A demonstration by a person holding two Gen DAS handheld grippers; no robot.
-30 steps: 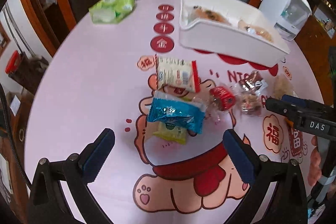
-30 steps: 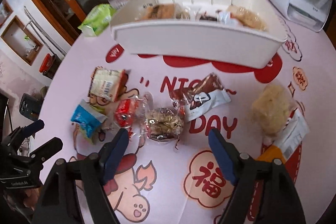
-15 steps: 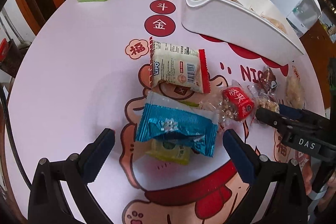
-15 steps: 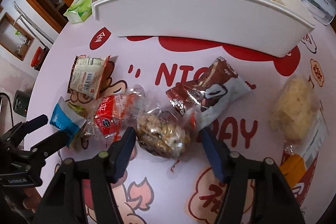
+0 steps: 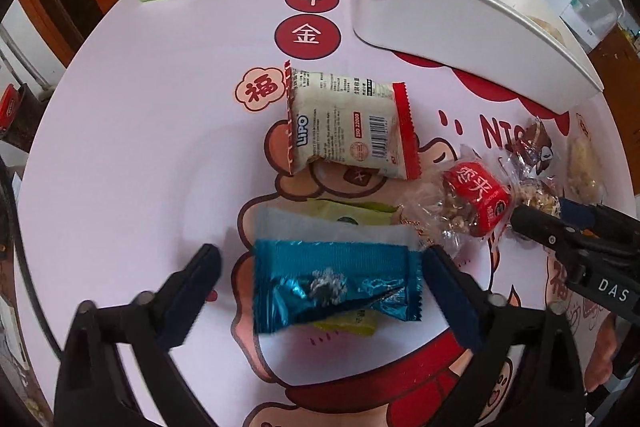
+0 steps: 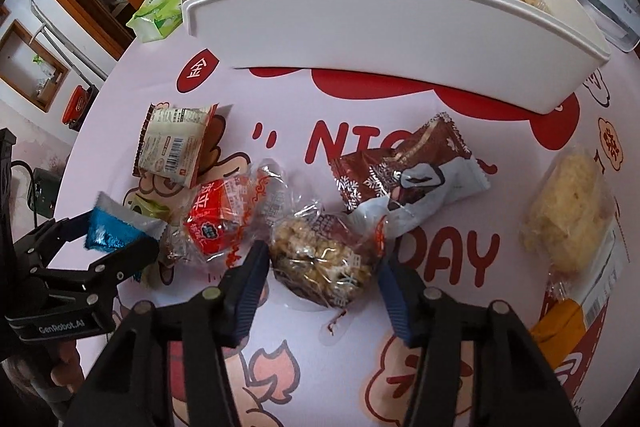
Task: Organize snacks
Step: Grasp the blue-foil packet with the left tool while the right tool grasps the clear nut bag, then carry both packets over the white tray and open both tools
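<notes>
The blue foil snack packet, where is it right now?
In the left wrist view the blue foil snack packet lies on the table between the left gripper's fingers, partly covering a yellow-green packet, below the white Lipo packet.

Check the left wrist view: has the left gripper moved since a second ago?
Yes. The left gripper has come down toward the table: the blue packet, earlier well ahead of its fingers, now lies between them, untouched. Its jaws have just been closing slightly.
</notes>
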